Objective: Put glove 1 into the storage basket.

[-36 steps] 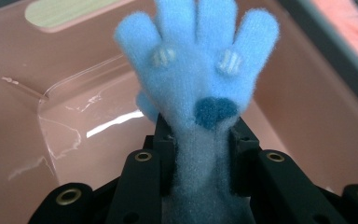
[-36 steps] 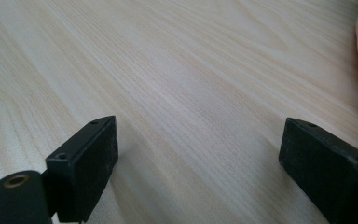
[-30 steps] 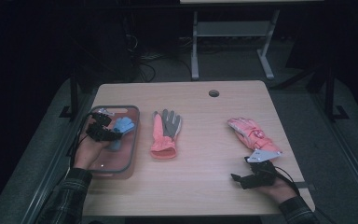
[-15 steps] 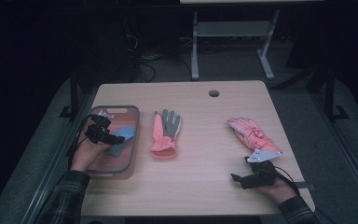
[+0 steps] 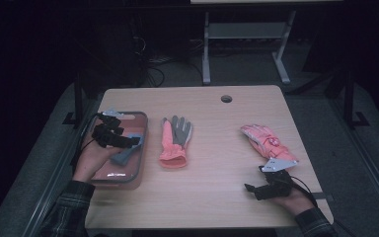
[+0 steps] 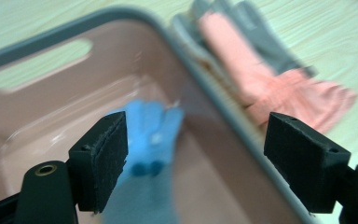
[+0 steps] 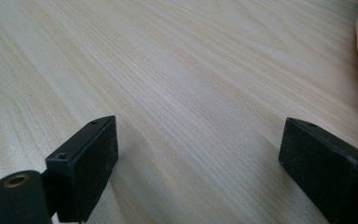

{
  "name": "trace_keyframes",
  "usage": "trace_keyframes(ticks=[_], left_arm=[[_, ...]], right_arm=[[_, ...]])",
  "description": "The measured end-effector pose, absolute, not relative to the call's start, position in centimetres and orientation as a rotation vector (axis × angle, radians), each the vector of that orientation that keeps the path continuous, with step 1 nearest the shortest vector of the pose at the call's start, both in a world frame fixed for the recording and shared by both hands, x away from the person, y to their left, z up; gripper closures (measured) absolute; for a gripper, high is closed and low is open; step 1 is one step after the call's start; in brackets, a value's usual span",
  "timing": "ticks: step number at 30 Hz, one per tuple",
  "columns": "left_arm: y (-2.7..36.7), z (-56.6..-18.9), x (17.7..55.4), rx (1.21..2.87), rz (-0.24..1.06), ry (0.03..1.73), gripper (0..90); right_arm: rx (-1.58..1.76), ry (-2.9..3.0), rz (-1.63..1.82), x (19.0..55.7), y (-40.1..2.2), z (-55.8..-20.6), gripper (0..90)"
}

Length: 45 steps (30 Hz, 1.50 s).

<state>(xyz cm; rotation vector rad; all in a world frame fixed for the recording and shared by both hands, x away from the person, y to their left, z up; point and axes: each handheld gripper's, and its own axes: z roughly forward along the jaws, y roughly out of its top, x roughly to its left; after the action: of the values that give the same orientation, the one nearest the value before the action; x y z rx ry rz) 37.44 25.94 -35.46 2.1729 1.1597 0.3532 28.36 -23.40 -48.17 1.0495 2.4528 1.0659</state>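
Three gloves: blue glove (image 5: 127, 152) in the tray (image 5: 139, 163) at left, two on the bench (image 5: 212, 187). The left gripper (image 5: 133, 141) hovers above the blue glove, fingers just spread, empty; the right gripper (image 5: 249, 188) rests at lower right, fingers spread.

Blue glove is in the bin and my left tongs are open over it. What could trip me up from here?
1. The left tongs hang open low above the blue glove in the pink bin; a sideways exit could clip the bin's grey rim and shift it.
2. The pink-and-grey glove lies just beside the bin, so a low swing might drag it.
3. The right tongs rest open near the pink glove.
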Motion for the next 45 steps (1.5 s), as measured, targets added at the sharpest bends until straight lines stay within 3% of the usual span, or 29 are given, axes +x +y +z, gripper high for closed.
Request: trace_keyframes(ticks=[20, 39, 45], left_arm=[[17.4, -35.7, 34.8, 2.231, 0.233, 0.94, 22.4], [13.1, -38.4, 31.3, 2.3, 0.168, 0.791, 22.7], [12.6, -40.0, 30.1, 2.316, 0.146, 0.748, 22.6]], right_arm=[[1.052, 2.45, 1.066, 28.4, -23.4, -48.2, 11.1], [1.053, 2.451, 1.064, 28.4, -23.4, -48.2, 11.1], [1.064, 2.463, 1.037, 28.5, -23.2, -47.8, 18.4]])
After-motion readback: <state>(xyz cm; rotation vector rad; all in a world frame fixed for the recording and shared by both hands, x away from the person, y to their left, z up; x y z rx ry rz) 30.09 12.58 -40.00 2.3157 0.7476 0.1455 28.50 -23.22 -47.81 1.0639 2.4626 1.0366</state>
